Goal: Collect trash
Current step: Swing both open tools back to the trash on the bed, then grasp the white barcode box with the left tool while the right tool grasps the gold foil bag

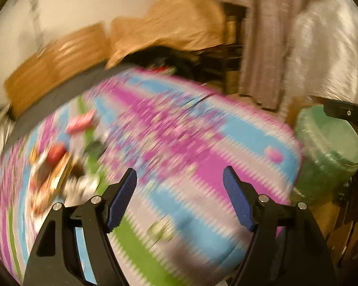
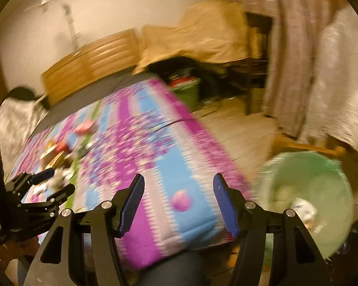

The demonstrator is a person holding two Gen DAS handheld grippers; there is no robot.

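Both frames are blurred. The left gripper (image 1: pixel 180 196) and right gripper (image 2: pixel 179 202) are held open and empty above the patterned bedspread (image 1: pixel 179 124); scattered trash (image 1: pixel 57 166) lies far left, green bin (image 2: pixel 317 190) right.

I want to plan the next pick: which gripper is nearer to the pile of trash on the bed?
Left. The left gripper hangs right beside the pile of trash; the right gripper is over the bed's near corner, farther away.

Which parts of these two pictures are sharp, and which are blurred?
Left wrist view: the left gripper is sharp; the purple-and-blue patterned bedspread is smeared. Right wrist view: the right gripper is sharp; the pale green plastic bin is blurred.
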